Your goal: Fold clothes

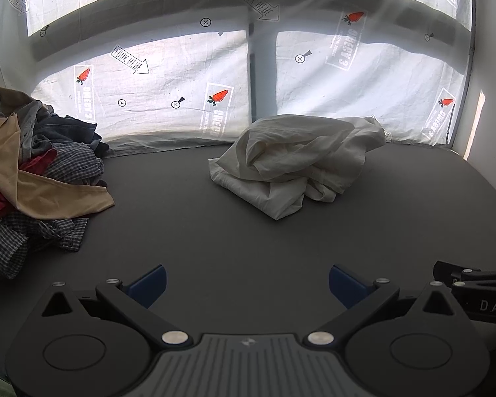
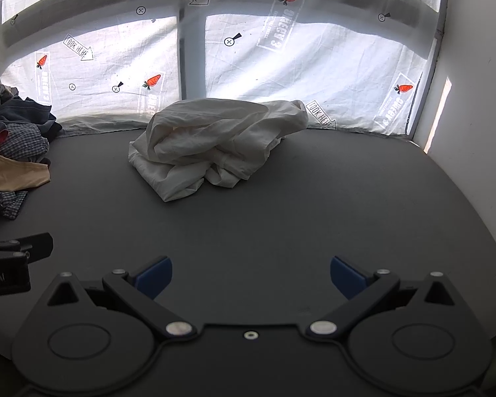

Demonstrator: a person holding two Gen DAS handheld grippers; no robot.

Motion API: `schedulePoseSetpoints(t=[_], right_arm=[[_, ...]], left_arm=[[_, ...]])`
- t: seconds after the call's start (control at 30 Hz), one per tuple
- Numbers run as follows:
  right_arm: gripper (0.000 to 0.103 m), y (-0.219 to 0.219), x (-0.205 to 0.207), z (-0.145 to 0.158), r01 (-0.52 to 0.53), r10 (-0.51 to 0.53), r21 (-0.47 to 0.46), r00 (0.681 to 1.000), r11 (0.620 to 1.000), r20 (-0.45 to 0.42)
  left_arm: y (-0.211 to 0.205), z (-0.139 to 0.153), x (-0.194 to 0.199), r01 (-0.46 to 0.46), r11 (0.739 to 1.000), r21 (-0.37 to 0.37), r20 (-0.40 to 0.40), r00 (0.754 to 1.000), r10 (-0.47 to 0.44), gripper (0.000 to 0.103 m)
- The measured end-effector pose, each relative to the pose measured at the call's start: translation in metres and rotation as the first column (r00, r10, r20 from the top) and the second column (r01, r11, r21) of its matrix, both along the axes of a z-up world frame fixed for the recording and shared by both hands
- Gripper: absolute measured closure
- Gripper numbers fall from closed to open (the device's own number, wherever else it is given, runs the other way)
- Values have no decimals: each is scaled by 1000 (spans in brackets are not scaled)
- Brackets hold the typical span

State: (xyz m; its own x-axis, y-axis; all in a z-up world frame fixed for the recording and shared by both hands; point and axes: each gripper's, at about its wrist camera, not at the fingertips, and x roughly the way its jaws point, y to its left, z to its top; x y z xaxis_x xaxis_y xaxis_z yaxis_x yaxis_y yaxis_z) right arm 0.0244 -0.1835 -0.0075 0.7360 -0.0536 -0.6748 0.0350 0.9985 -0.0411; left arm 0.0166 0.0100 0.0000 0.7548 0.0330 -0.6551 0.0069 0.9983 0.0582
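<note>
A crumpled white garment (image 1: 294, 162) lies in a heap on the dark grey table (image 1: 215, 231), toward the back; it also shows in the right wrist view (image 2: 211, 145). My left gripper (image 1: 247, 283) is open and empty, low over the table's front, well short of the garment. My right gripper (image 2: 251, 276) is open and empty too, beside the left one. Part of the right gripper's body (image 1: 473, 281) shows at the right edge of the left wrist view. Part of the left gripper's body (image 2: 13, 258) shows at the left edge of the right wrist view.
A pile of mixed clothes (image 1: 33, 172), checked, tan, red and dark blue, sits at the table's left side (image 2: 13, 152). A white printed sheet (image 1: 168, 92) hangs across the back. A white wall (image 2: 473, 115) bounds the right side.
</note>
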Motion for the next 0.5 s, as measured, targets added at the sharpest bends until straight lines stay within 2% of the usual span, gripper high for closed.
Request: schedulePoseSetpoints(t=[0.5], right_arm=[[0,-14,11,-10,11,-11,13,1000,1000,-1]], left_arm=[[-9,-9,19,-27,1000,5,-22,999,27,0]])
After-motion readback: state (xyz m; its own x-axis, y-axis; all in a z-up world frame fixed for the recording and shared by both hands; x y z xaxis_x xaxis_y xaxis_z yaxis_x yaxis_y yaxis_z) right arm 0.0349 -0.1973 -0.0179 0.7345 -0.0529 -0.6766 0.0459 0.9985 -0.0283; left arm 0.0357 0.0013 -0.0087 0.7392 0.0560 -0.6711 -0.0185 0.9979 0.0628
